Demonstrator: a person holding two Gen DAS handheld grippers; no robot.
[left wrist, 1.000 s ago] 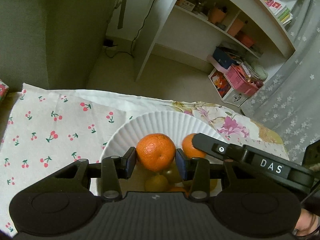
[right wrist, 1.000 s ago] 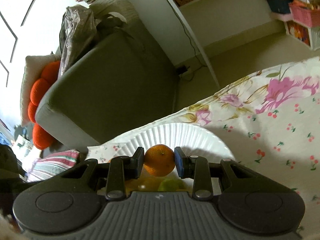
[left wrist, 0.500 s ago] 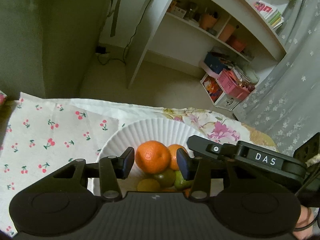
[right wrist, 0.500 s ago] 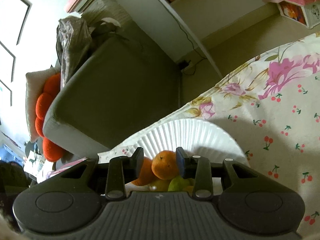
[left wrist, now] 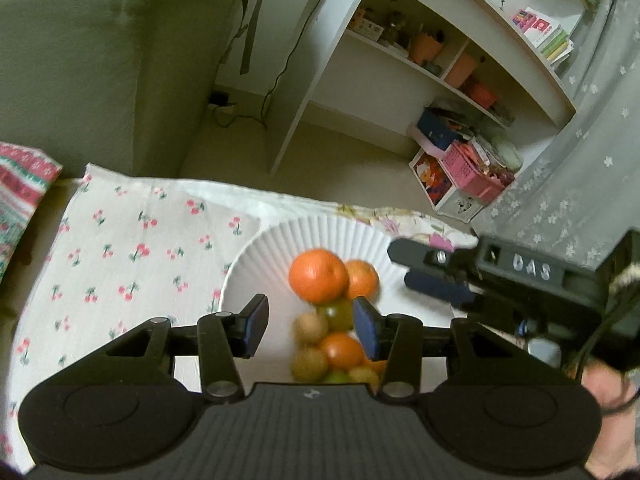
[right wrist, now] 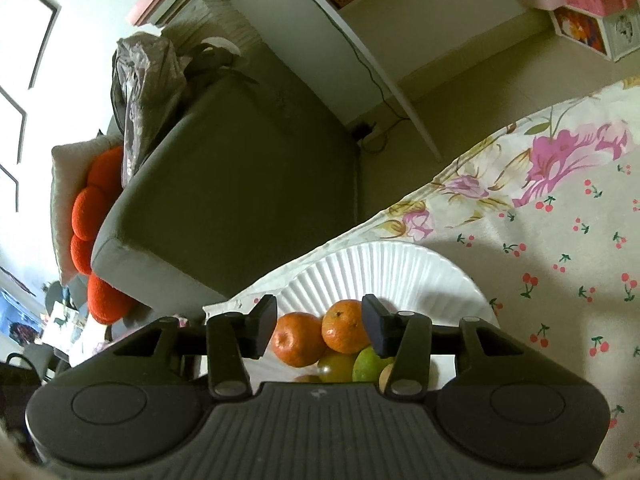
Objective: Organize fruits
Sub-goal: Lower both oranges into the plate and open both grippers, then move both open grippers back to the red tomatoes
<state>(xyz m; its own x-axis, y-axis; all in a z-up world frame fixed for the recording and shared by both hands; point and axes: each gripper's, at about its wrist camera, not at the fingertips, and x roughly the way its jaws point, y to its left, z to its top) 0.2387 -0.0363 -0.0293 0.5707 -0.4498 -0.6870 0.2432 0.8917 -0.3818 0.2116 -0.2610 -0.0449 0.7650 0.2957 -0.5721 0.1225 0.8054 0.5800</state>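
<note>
A white fluted paper plate (left wrist: 276,248) (right wrist: 384,272) lies on the cherry-print cloth and holds a pile of fruit. Two oranges (left wrist: 319,276) (left wrist: 363,279) sit on top at the far side; they also show in the right wrist view (right wrist: 298,339) (right wrist: 345,326). Green and yellowish fruits (left wrist: 338,314) (right wrist: 370,364) lie below them with another orange (left wrist: 341,350). My left gripper (left wrist: 308,322) is open and empty above the pile. My right gripper (right wrist: 320,326) is open and empty above the plate; it shows in the left wrist view (left wrist: 436,276) at the plate's right rim.
A grey-green sofa (left wrist: 100,60) stands beyond the table's far edge, with red cushions (right wrist: 92,216) and a plastic bag (right wrist: 144,80). A white shelf unit (left wrist: 420,60) and a pink basket (left wrist: 476,172) stand on the floor. A flowered cloth (right wrist: 540,168) covers the far right of the table.
Both grippers have opened and let go of their oranges, which now rest on top of the pile. Both grippers have drawn back and up from the plate.
</note>
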